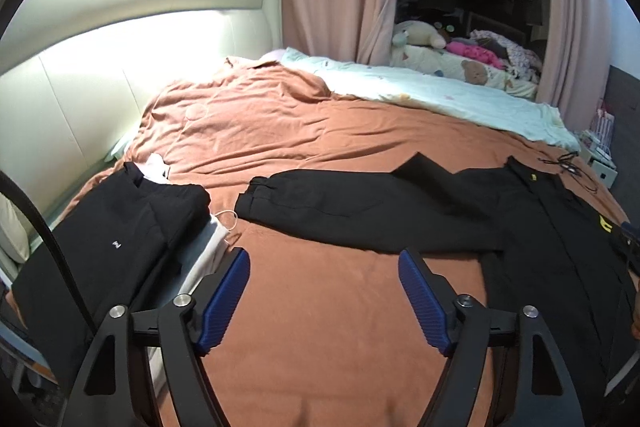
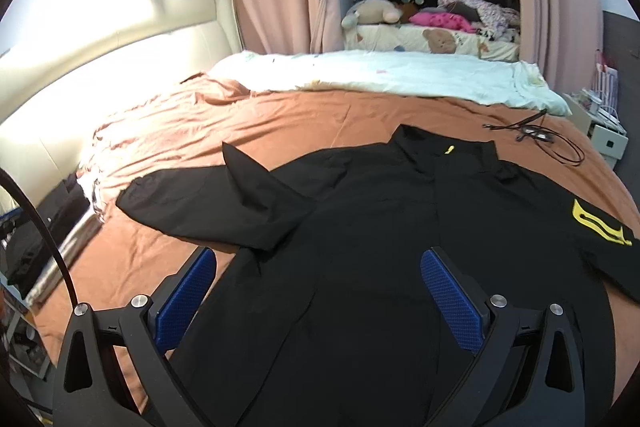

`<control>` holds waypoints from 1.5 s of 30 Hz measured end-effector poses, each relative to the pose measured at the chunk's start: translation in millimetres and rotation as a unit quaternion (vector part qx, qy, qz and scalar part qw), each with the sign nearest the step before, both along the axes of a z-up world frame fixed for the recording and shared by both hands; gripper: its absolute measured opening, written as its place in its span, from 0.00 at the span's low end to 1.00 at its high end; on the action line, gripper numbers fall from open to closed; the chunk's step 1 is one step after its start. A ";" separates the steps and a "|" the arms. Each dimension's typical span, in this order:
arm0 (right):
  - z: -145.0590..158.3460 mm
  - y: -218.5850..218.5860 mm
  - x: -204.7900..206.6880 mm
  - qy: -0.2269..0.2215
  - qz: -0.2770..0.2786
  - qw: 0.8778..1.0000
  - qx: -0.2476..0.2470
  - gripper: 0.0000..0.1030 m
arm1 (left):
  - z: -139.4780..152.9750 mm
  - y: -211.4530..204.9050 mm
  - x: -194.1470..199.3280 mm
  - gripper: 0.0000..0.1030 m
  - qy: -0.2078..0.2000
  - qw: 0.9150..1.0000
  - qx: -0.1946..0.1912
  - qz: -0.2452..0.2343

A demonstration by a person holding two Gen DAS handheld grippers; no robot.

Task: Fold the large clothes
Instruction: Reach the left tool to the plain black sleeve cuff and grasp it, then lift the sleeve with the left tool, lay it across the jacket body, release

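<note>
A large black jacket (image 2: 360,227) with a yellow emblem (image 2: 600,223) lies spread front-up on the brown bedsheet (image 2: 200,131). Its left sleeve (image 1: 360,215) stretches out to the left, with a folded flap near the shoulder. The jacket's body shows at the right of the left wrist view (image 1: 552,235). My left gripper (image 1: 324,259) is open and empty above bare sheet, just short of the sleeve. My right gripper (image 2: 318,259) is open and empty above the jacket's lower body.
A stack of folded clothes, black on top (image 1: 120,227), sits at the bed's left edge. A pale quilt (image 2: 380,75) lies at the back. A black cable (image 2: 536,135) lies right of the collar. Padded headboard (image 1: 100,67) on the left; curtains and another bed behind.
</note>
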State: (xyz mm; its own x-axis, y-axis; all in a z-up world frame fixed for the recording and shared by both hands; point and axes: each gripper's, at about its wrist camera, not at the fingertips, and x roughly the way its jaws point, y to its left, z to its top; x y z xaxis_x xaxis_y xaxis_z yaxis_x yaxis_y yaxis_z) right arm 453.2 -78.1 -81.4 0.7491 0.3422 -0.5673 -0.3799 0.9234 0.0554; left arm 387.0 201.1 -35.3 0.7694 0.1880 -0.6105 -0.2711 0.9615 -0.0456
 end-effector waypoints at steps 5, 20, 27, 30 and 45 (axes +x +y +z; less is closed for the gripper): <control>-0.2 7.1 37.4 0.017 0.003 1.000 -0.004 0.90 | -19.0 21.0 39.0 0.71 0.025 0.999 -0.023 0.004; -35.5 26.8 131.8 0.081 0.023 0.996 -0.026 0.59 | -100.3 79.9 152.5 0.61 0.103 0.987 -0.108 0.050; -42.9 31.4 144.6 0.095 0.020 0.995 -0.029 0.59 | -141.5 98.7 187.1 0.61 0.137 0.979 -0.126 0.079; -44.4 33.0 146.9 0.100 0.021 0.994 -0.026 0.59 | -157.4 105.5 197.7 0.61 0.147 0.976 -0.135 0.092; -74.6 78.5 175.9 0.158 0.067 0.985 -0.007 0.34 | -80.2 85.2 194.3 0.02 0.068 0.992 -0.080 0.063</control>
State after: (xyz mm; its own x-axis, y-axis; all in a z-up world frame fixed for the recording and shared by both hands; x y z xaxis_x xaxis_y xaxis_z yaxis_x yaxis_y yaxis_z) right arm 629.0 0.3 -156.0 0.4831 0.4169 -0.7700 -0.4645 0.8675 0.1782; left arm 581.3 286.3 -115.5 0.6546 0.1702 -0.7366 -0.4035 0.9026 -0.1500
